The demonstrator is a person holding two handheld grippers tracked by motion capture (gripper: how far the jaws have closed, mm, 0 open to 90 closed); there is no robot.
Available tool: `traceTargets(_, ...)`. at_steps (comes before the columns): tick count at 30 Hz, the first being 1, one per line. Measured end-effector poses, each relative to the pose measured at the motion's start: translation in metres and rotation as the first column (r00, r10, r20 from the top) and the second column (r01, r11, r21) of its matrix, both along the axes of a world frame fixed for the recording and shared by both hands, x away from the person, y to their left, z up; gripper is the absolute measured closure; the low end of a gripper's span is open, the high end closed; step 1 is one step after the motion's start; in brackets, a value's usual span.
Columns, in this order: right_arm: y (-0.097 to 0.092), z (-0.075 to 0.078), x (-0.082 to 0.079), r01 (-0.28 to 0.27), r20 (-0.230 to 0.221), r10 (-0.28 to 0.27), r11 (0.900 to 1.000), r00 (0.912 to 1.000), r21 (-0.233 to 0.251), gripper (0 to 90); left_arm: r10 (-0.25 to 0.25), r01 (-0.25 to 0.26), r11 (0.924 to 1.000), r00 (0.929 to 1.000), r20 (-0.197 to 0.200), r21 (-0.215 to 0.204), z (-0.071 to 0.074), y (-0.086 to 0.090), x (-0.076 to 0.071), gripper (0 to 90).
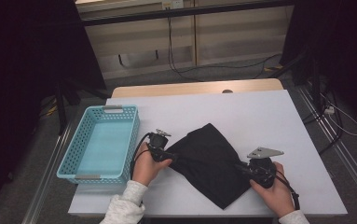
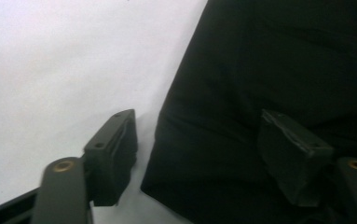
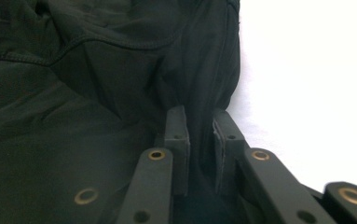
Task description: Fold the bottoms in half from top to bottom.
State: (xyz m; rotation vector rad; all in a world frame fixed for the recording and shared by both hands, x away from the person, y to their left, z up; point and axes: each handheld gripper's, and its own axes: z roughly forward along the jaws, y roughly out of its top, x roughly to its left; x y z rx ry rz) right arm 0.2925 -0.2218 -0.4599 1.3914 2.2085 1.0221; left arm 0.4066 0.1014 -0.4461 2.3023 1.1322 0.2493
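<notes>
A black garment (image 1: 211, 163) is stretched between the tools, one edge pinched by the right gripper (image 1: 241, 169), its opposite corner straddled, ungripped, by the parted left gripper (image 1: 172, 156).

Both forearms come in from the near edge in pale knitted sleeves, each hand wrapped around the black body of its tongs. The left tongs (image 1: 172, 157) point right, level with the desk; in the left gripper view their jaws stand well apart, one over white surface, the other over black cloth (image 1: 209, 161), neither pad pressing. The right tongs (image 1: 238, 166) point left, their jaws drawn close, pinching a fold of that cloth.
</notes>
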Motion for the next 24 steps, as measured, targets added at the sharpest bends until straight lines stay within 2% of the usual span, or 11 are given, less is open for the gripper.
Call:
traceTargets(3,0.000,0.000,0.000,0.000,0.000,0.000,1.0000,1.0000,0.000,78.7,-0.005,0.005,1.0000,0.9999,-0.013,-0.002,0.002,-0.001,-0.001,40.6)
traceTargets(5,0.000,0.000,0.000,-0.001,0.000,0.001,1.0000,1.0000,0.001,78.7,-0.006,0.006,1.0000,0.9997,-0.023,-0.002,0.003,-0.002,-0.002,43.2)
traceTargets(9,0.000,0.000,0.000,-0.001,-0.001,0.001,1.0000,1.0000,0.004,78.7,-0.003,0.002,0.9997,0.9981,-0.062,-0.024,0.005,-0.001,-0.002,58.8)
traceTargets(10,-0.001,0.000,0.000,0.001,-0.001,-0.001,1.0000,1.0000,0.007,78.7,-0.008,0.005,0.9995,0.9965,-0.084,-0.032,0.006,-0.001,-0.002,61.9)
traceTargets(11,0.000,0.000,0.000,0.002,-0.001,-0.002,1.0000,1.0000,0.007,78.7,-0.008,0.005,0.9995,0.9965,-0.084,-0.032,0.006,-0.001,-0.002,64.8)
traceTargets(12,0.000,0.000,0.000,0.002,-0.001,-0.002,1.0000,1.0000,0.007,78.7,-0.012,0.009,0.9993,0.9952,-0.097,-0.035,0.007,-0.001,-0.002,64.8)
traceTargets(13,0.000,0.000,0.000,0.003,-0.001,-0.003,1.0000,1.0000,0.004,78.7,-0.015,0.005,0.9977,0.9886,-0.150,-0.067,0.007,-0.001,-0.002,75.2)
traceTargets(14,0.000,0.000,0.000,0.004,0.000,-0.004,1.0000,1.0000,0.004,78.7,-0.024,0.014,0.9980,0.9875,-0.156,-0.062,0.007,-0.001,-0.002,77.4)
traceTargets(16,0.000,0.000,0.000,0.004,0.000,-0.004,1.0000,1.0000,0.003,78.7,-0.020,0.010,0.9979,0.9867,-0.161,-0.064,0.008,-0.002,-0.002,78.4)
traceTargets(21,0.000,0.000,0.000,0.005,-0.001,-0.005,1.0000,1.0000,0.008,78.8,-0.032,0.020,0.9980,0.9758,-0.216,-0.060,0.010,0.000,0.001,81.9)
traceTargets(24,-0.001,0.000,0.001,0.008,-0.006,-0.008,0.9998,1.0000,0.021,79.0,-0.039,0.029,0.9986,0.9728,-0.228,-0.045,0.013,0.001,0.003,82.8)
